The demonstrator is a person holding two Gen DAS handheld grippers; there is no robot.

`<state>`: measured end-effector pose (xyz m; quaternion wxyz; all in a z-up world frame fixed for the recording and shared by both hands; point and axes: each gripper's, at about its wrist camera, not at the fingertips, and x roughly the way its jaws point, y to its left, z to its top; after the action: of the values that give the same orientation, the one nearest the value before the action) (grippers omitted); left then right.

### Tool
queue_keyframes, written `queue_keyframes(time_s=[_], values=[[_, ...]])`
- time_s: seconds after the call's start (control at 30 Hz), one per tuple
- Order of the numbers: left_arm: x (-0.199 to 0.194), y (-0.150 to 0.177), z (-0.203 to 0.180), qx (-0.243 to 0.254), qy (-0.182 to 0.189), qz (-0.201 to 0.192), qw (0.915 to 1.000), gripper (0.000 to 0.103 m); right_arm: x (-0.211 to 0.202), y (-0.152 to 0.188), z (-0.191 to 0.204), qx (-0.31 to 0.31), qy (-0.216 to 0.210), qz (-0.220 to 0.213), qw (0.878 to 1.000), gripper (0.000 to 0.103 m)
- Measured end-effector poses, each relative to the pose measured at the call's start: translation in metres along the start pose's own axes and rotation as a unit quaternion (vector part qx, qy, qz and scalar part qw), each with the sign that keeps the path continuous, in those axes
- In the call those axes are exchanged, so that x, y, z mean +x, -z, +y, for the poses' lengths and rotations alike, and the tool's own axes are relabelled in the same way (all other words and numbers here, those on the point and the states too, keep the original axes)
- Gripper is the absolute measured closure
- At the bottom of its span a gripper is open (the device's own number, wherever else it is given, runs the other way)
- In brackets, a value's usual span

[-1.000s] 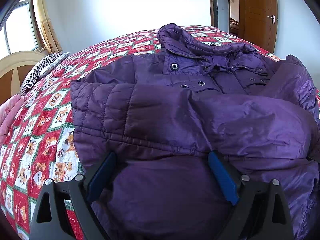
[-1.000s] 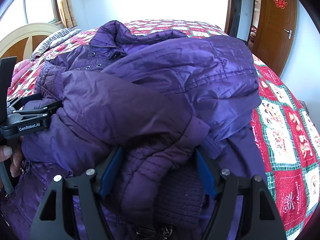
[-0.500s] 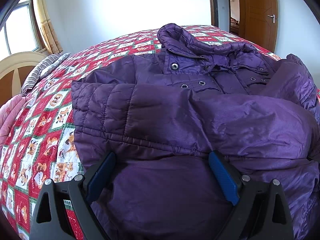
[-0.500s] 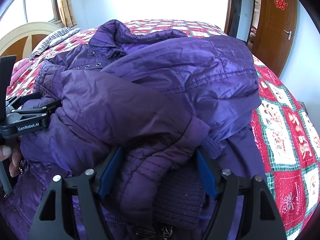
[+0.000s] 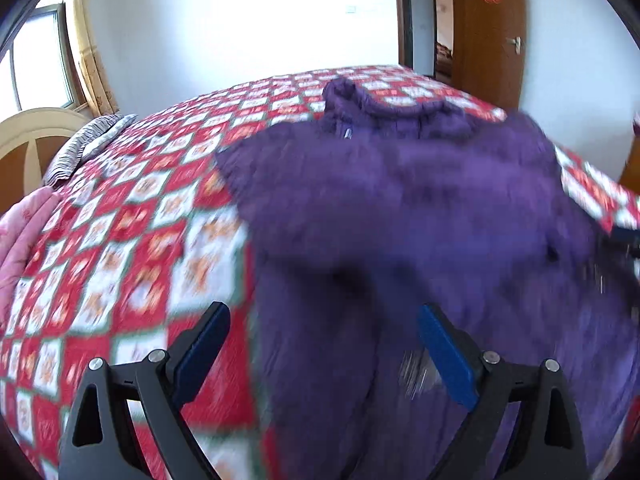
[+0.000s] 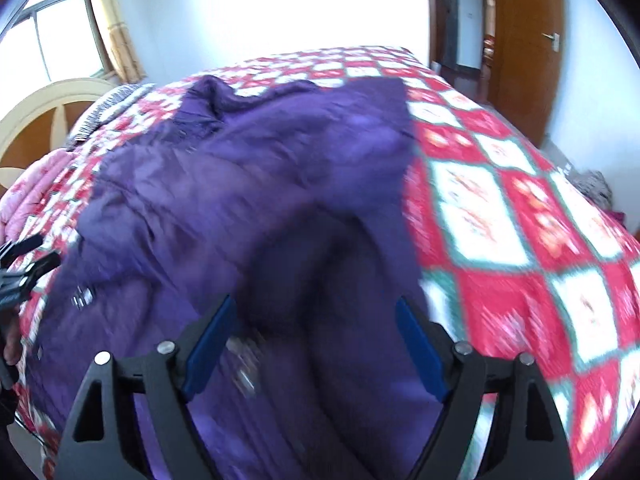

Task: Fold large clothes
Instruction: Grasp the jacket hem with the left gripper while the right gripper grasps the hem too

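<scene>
Both views are blurred, so fine texture is hard to read. At the far left, the left wrist view shows a pink quilt (image 5: 24, 232), a cream and wood headboard (image 5: 36, 136) and a striped pillow (image 5: 86, 148). The bed is covered by a bedspread (image 5: 132, 240) with a red, white and green diamond pattern.

On the bedspread lies the purple jacket (image 5: 400, 216), soft and puffy, with a matte, slightly shiny fabric and a bunched collar at its far end. It takes the middle and right part of the bed in the left view.

The left gripper (image 5: 324, 344) points forward and slightly down over the near left edge of the jacket. Its black fingers with blue pads (image 5: 444, 360) stand wide apart and released; the left finger is over the bedspread, the right one over the purple fabric. Nothing is pinched between them.

The right gripper (image 6: 316, 340) is also spread wide and released, with a thick dark fold of the jacket (image 6: 280, 200) lying between its fingers. I cannot tell if the pads touch the cloth.

Only the right view shows the left gripper (image 6: 20, 268) from outside, at the left edge beside the jacket, and the broad bedspread (image 6: 520, 220) to the right of the jacket. Both views show a brown door (image 6: 524, 48) with a red ornament at the right.
</scene>
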<state>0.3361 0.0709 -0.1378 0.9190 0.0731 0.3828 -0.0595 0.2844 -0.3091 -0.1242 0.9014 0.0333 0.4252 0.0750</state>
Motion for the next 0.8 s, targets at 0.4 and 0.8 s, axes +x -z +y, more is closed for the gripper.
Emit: queue_keyframes(time_s=[0.4, 0.8], values=[[-0.040, 0.088, 0.020, -0.058, 0.067, 0.012, 0.9960, 0.008, -0.045, 0.078, -0.032, 0.048, -0.016, 0.038, 0.998, 0.019], [-0.032, 0.100, -0.006, -0.040, 0.120, 0.007, 0.9919, 0.062, -0.052, 0.103, -0.026, 0.048, -0.062, 0.031, 0.996, 0.062]])
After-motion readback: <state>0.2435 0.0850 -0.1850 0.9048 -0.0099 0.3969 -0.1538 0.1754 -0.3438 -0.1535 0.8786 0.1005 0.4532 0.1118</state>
